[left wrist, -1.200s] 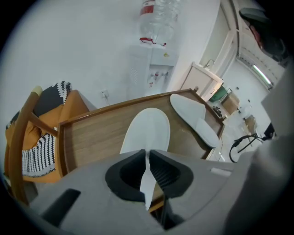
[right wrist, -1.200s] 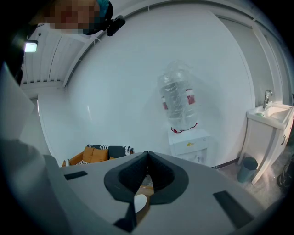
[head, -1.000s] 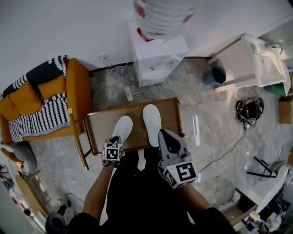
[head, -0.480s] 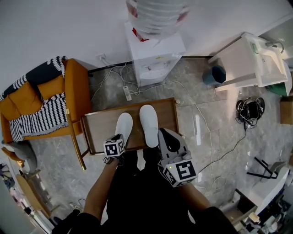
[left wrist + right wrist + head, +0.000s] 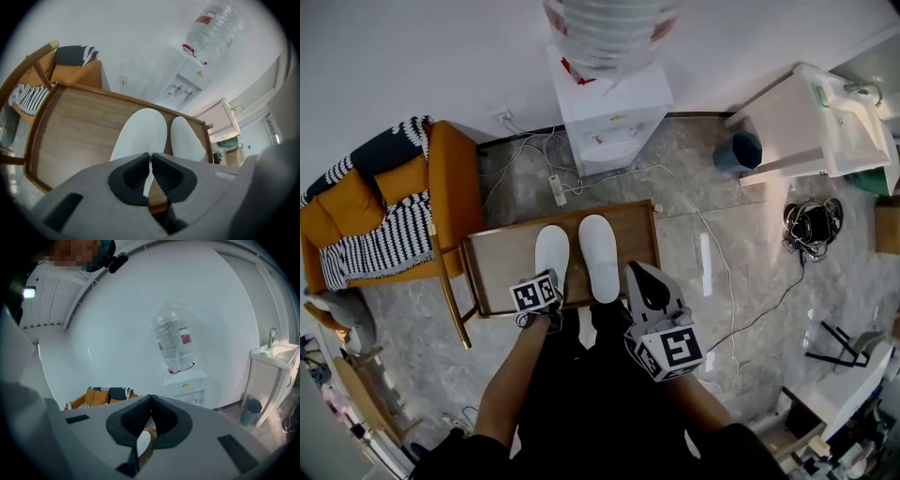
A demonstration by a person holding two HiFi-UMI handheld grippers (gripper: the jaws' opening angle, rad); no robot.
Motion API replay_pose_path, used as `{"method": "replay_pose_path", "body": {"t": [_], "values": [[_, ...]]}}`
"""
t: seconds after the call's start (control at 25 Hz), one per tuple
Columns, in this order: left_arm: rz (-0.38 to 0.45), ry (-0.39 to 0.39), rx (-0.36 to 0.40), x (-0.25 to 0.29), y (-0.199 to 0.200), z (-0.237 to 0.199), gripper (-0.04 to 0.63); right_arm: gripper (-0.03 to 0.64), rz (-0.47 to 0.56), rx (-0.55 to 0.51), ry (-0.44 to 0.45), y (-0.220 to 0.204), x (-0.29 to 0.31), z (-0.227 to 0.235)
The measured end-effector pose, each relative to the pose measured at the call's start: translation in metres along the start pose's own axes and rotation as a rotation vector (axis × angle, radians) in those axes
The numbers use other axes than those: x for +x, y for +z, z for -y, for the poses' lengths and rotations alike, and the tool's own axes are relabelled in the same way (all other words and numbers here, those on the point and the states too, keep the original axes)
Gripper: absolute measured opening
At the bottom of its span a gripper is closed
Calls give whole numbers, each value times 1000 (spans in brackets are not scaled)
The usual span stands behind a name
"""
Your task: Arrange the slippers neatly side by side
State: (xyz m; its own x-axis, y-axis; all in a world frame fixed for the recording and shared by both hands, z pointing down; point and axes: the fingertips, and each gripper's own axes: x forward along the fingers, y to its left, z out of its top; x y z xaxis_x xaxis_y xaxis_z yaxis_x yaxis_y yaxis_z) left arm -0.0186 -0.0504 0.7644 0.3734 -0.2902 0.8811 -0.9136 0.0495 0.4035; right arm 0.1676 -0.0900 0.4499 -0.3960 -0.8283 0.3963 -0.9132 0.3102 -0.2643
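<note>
Slippers, a white pair, lie on the low wooden table (image 5: 502,267), toes toward the wall and heels toward the person, just beside each other with a thin strip of wood showing between them. The left slipper (image 5: 552,258) seems to sit a shade nearer the person than the right slipper (image 5: 599,255) (the wide lens may exaggerate this). The pair looks all but arranged, and I judge the step in hand to be a last trim of the left one.

To do it well, keep the tips low against the heel and push straight along the slipper's length, in one short, gentle nudge, until the toes are level. Don't twist it into its neighbour, since light slippers will likely skid on smooth wood.

The left gripper (image 5: 150,154) is at the heel of the left slipper, pointing along it toward the toe. Its jaws are nearly together, with only a thin slit between them and nothing pinched. I cannot tell whether the tips touch the heel. The right gripper (image 5: 150,397) is held up off the table, near the right slipper's heel and aimed at the wall, its jaws pressed together and empty.
</note>
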Motion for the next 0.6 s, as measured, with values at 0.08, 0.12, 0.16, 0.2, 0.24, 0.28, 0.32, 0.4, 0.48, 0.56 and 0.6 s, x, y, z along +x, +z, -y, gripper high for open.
{"method": "replay_pose_path", "body": {"t": [0.08, 0.12, 0.16, 0.2, 0.24, 0.28, 0.32, 0.4, 0.48, 0.56, 0.6], "values": [[0, -21, -32, 2, 1, 7, 34, 12, -3, 3, -4, -1, 0, 4], [0, -29, -43, 4, 2, 10, 34, 12, -4, 4, -5, -1, -1, 6], [-1, -35, -50, 5, 3, 12, 32, 12, -5, 4, -6, -1, -1, 7], [-1, -39, -54, 6, 4, 15, 34, 12, -6, 5, -6, -1, -1, 8], [-2, -41, -56, 7, 4, 16, 32, 12, -8, 5, -6, -1, -1, 8], [-2, -43, -58, 9, 5, 18, 32, 12, -9, 5, -5, -1, -1, 8], [-4, -46, -59, 10, 5, 20, 32, 12, -9, 4, -5, -1, -1, 9], [-11, -55, -61, 13, 5, 23, 32, 12, -10, 4, -5, -1, -1, 10], [-21, -61, -63, 17, 4, 27, 32, 12, -12, 5, -9, -2, 0, 11], [-25, -66, -69, 19, 3, 29, 32, 12, -12, 7, -12, -2, 0, 13], [-27, -69, -73, 20, 3, 30, 32, 12, -13, 8, -14, -2, 0, 13]]}}
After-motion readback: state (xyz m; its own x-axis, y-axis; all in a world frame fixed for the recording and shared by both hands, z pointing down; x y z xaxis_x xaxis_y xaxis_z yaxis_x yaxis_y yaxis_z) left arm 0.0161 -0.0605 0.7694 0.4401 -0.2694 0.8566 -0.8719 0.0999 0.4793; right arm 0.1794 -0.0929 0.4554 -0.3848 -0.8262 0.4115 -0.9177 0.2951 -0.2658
